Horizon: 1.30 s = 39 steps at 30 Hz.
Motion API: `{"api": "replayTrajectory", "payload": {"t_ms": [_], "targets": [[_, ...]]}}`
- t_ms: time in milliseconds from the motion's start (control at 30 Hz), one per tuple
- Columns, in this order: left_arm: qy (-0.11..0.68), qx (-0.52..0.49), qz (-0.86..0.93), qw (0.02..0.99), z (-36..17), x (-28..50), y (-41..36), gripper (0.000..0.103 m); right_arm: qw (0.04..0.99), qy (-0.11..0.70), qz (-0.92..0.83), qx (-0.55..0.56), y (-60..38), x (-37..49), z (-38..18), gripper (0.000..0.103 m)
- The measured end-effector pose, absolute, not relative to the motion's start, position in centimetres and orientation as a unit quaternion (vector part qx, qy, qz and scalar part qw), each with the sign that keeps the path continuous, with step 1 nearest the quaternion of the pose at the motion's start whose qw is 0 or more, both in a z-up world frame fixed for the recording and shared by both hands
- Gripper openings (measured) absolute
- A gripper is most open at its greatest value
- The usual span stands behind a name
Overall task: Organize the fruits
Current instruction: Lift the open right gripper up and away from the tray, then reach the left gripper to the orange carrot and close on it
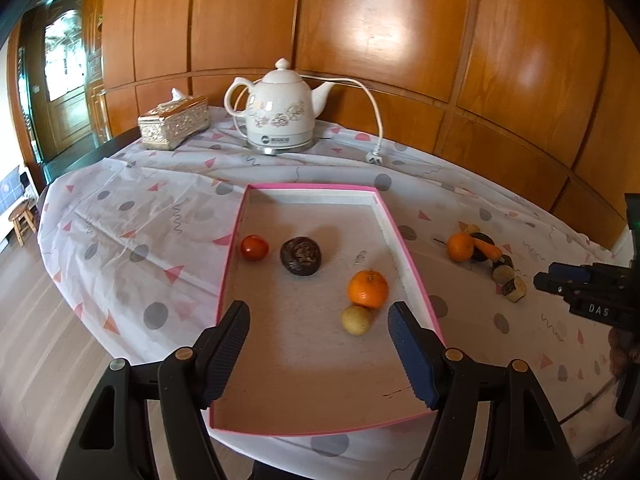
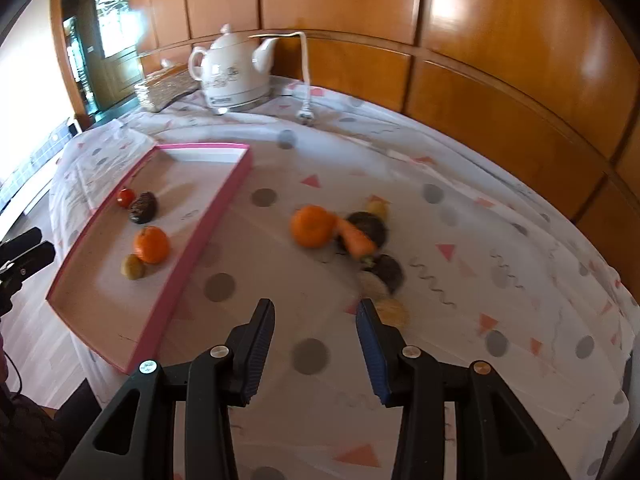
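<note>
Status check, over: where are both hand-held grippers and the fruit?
Left hand-held gripper open over pink tray. Right hand-held gripper open, empty. Four pieces in tray; orange and carrot still on tablecloth. Nothing blocking.

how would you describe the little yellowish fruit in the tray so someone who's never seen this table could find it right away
Start at the pink-rimmed tray lying on the patterned tablecloth, in front of the white kettle. Of the four items inside, go to the orange near the tray's right wall; the yellowish fruit sits right against it on the near side. It is the smallest, palest piece there, dull yellow-green rather than orange, red or dark brown.
</note>
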<state>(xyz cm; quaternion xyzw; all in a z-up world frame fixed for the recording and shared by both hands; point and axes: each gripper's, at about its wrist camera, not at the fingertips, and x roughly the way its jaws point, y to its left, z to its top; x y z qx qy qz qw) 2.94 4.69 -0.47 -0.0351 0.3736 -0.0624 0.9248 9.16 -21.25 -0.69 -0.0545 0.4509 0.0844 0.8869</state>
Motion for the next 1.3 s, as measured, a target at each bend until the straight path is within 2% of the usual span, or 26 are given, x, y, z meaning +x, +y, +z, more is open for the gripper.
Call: {"api": "replayTrajectory", "payload": {"t_ms": [600,900,1300], "targets": [[0.368,0.008,-0.108,0.923,0.1,3.6,-0.2,0.072,0.895,0.442,-0.023,-0.053,-31.1,7.9,1.4,0.043],[0.375,0.025,-0.126,0.918,-0.3,4.2,-2.3,0.072,0.887,0.444,-0.122,-0.04,-39.4,7.0,1.3,0.043],[0.382,0.038,-0.147,0.912,-0.5,5.5,-5.3,0.072,0.844,0.432,-0.293,0.123,-52.4,2.8,-1.3,0.043]]}}
